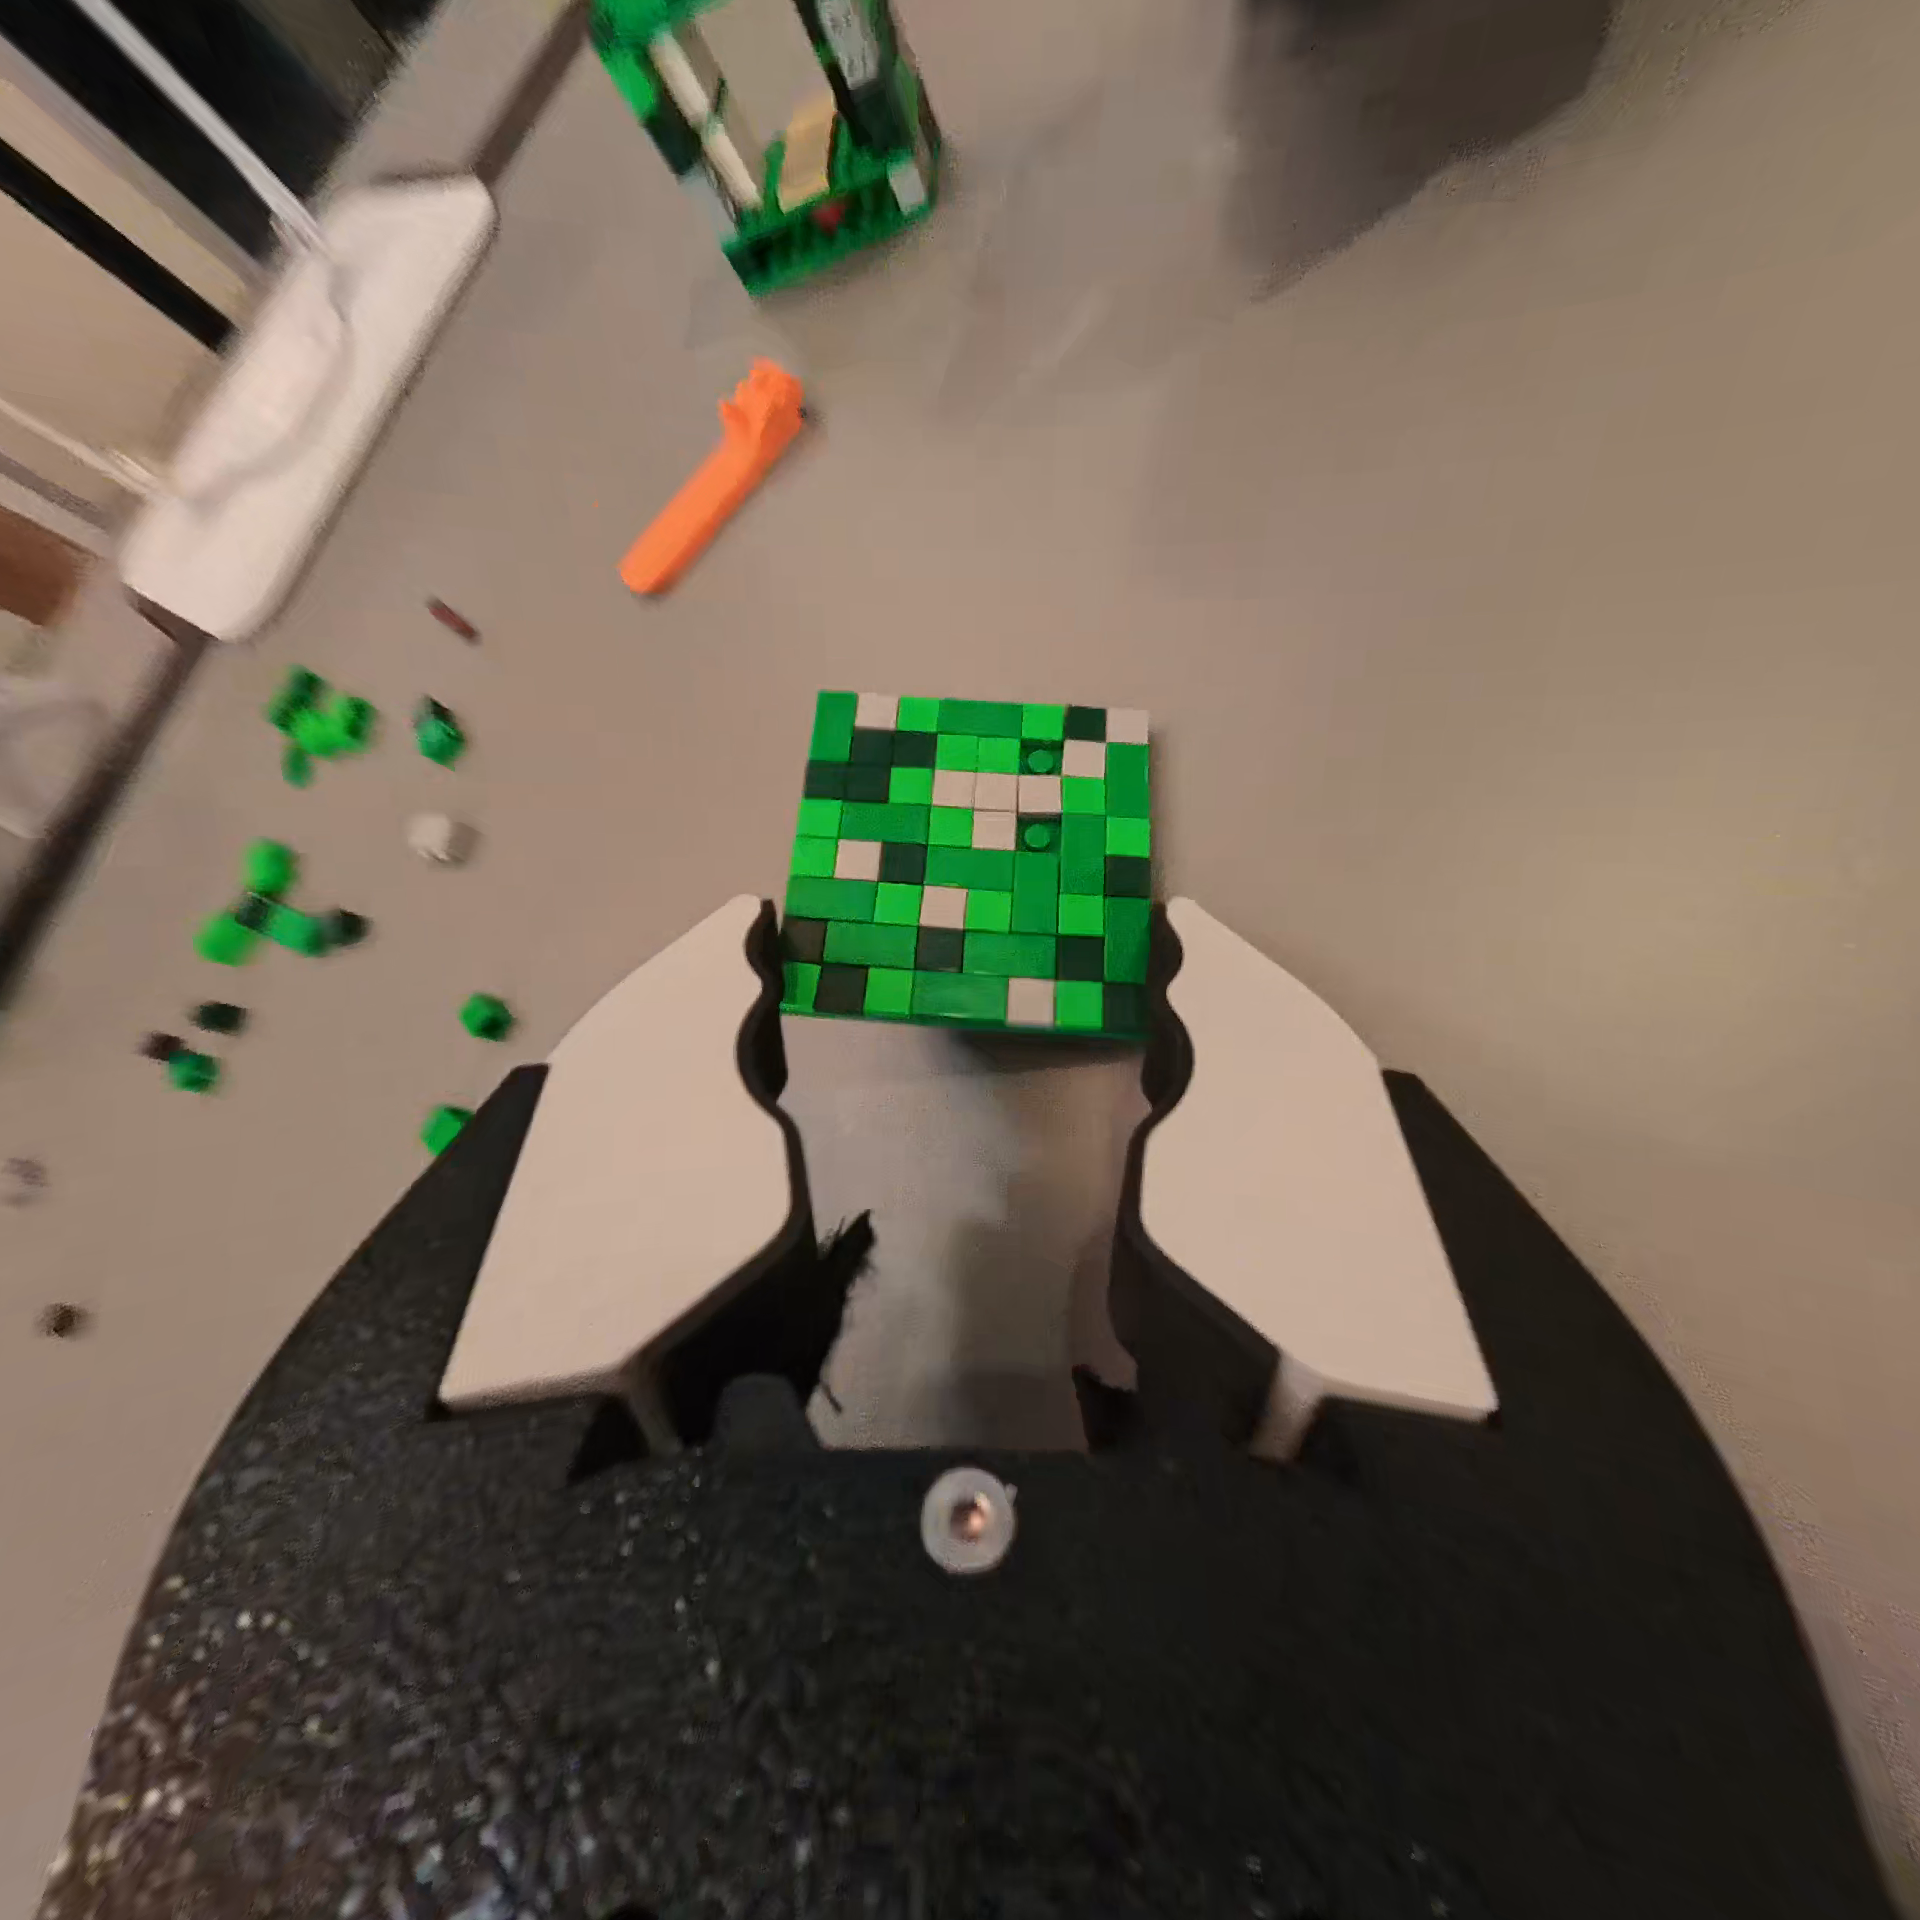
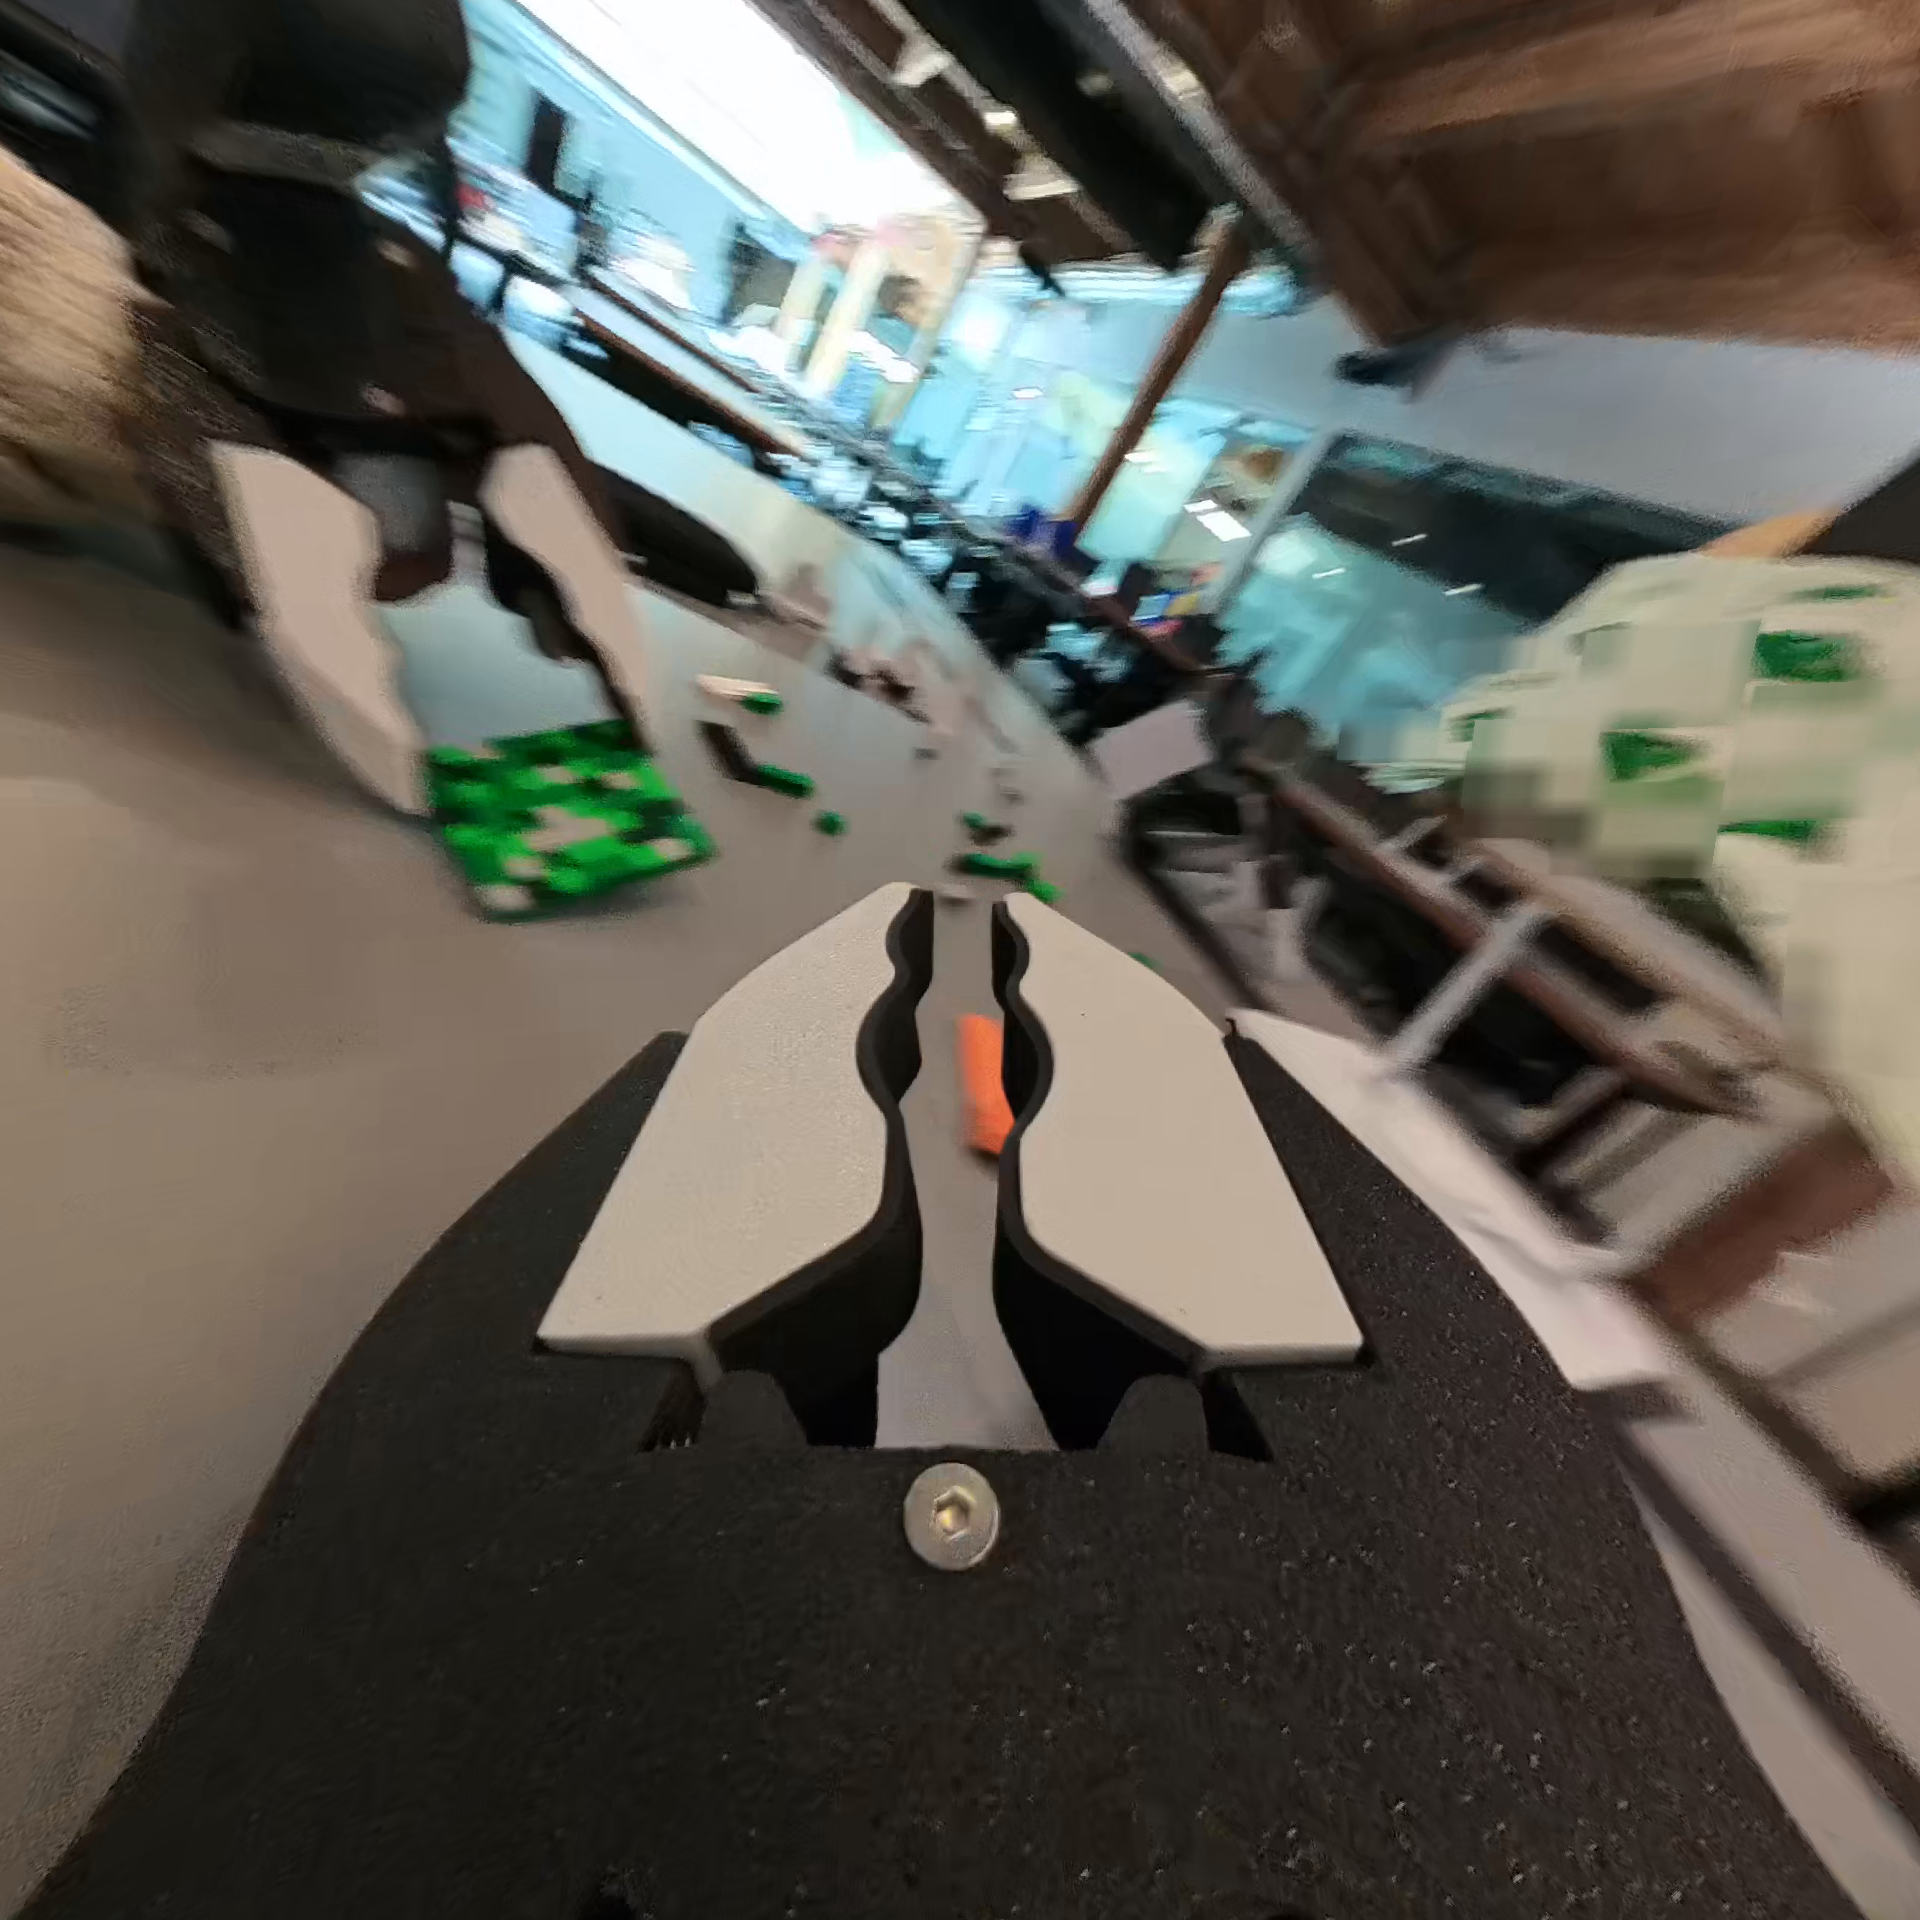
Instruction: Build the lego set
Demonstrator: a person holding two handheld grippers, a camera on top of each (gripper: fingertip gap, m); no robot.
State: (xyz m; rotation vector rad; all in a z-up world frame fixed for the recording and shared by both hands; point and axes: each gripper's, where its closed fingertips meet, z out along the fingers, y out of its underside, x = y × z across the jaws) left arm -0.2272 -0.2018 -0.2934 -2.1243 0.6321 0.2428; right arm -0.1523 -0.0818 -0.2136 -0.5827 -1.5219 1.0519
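Note:
A square green plate tiled in light green, dark green and grey is held by its two sides between the fingers of my left gripper, just above the grey table. Two studs on it are bare. In the right wrist view the same plate shows in the left gripper at the upper left. My right gripper is nearly closed with nothing between its fingers, low over the table. An orange brick separator shows through the slit between them.
A tall green and white build stands at the far end of the table. The orange separator lies in front of it. Loose green pieces are scattered at the left, near a white object by the table's edge.

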